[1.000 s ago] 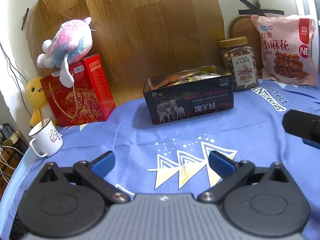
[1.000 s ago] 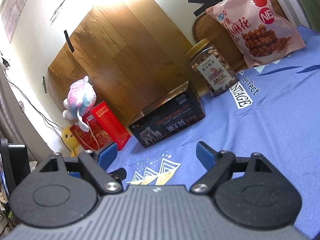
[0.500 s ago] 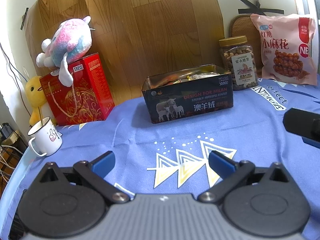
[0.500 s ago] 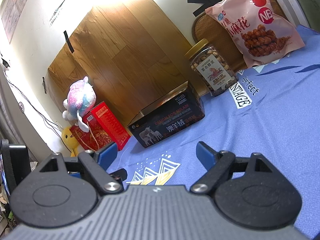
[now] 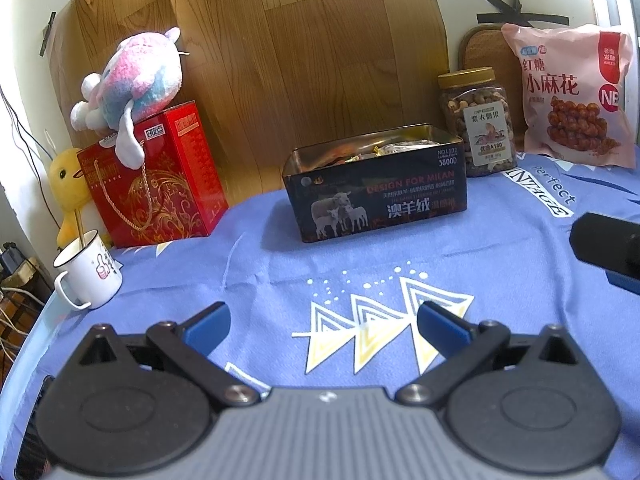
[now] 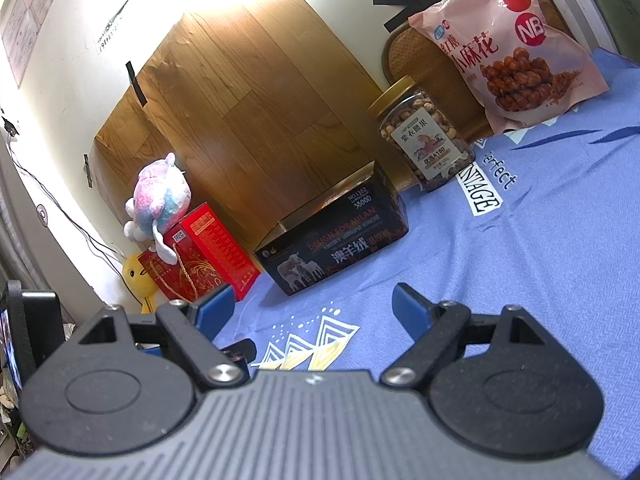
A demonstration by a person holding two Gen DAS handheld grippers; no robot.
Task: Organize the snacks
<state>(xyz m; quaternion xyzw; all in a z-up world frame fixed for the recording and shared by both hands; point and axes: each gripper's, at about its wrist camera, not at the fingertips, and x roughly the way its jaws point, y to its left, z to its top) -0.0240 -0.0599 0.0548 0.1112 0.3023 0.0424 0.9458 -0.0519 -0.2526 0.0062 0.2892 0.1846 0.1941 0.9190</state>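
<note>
1. ahead, the tin [image 5: 376, 196] sits far and centre on the blue cloth [image 5: 280, 264], lid off, wrapped snacks inside; its long axis runs left to right.
2. left gripper [image 5: 322, 322] hovers low and near, facing the tin square on, fingers spread and empty.
3. right gripper [image 6: 308, 306] is likewise spread and empty, to the right; from there the tin lies far-left, the nut jar [image 6: 426, 140] far ahead.
4. jar stands just right of the tin, pink bag [image 5: 576, 96] further right against the wall; the right gripper looks nearer both.
5. red box [image 5: 156, 176], plush [image 5: 132, 80] and mug [image 5: 86, 272] sit far left, well apart; bare cloth lies between grippers and tin.
</note>
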